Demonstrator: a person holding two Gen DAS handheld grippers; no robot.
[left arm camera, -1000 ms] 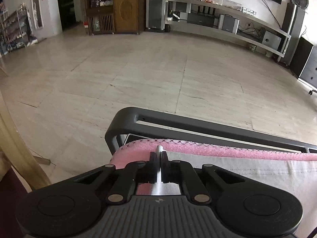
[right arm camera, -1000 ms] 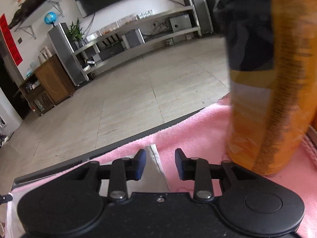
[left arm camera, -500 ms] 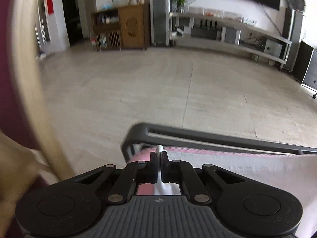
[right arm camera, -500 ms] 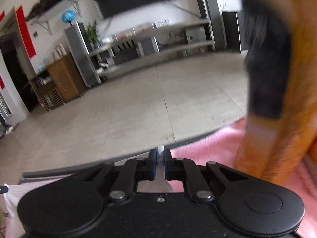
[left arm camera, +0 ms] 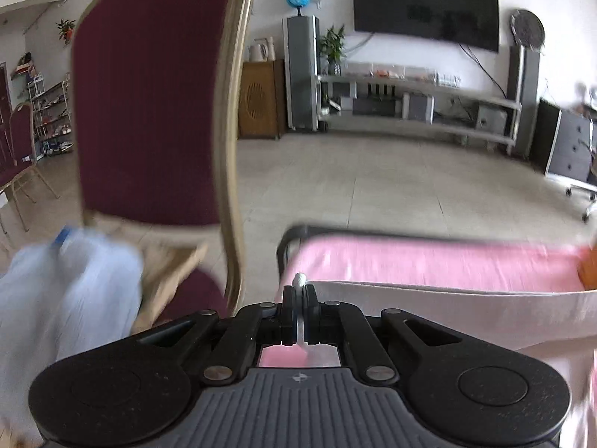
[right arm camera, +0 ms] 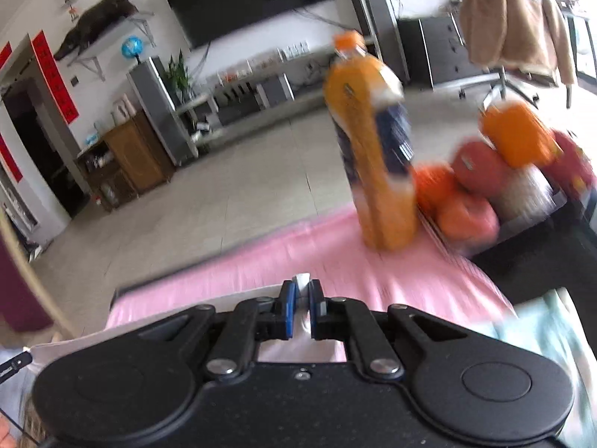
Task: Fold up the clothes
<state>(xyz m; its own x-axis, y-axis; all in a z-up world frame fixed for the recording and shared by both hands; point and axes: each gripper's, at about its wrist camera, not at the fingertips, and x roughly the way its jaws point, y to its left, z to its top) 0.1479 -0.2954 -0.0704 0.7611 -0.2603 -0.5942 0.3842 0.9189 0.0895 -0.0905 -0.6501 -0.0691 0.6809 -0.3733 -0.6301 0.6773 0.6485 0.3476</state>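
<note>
Room: tiled floor (left arm camera: 391, 183), a dark television (left arm camera: 425, 0) on the far wall above a long low shelf (left arm camera: 418, 112).

Chair (left arm camera: 149, 93): dark red padded back in a gold frame, at the left of the left wrist view, just beside the table's corner; pale blue cloth (left arm camera: 63, 283) lies blurred on its seat.

Table (left arm camera: 294, 233): dark rim, covered by a pink cloth (left arm camera: 429, 265).

Garment (left arm camera: 466, 317): off-white, its upper edge stretched in a line above the pink cloth, running between the two grippers.

Orange drink bottle (right arm camera: 373, 142): upright on the pink cloth, right of the garment, blurred.

Fruit (right arm camera: 474, 186): red and orange pieces heaped just beside the bottle; the container is too blurred to make out.

Left gripper (left arm camera: 299, 300): jaws pressed together on a corner of the garment's edge, a nub of cloth showing above the tips.

Right gripper (right arm camera: 302, 300): jaws nearly closed, pinching the garment's other corner between blue pads (right arm camera: 288, 310).
</note>
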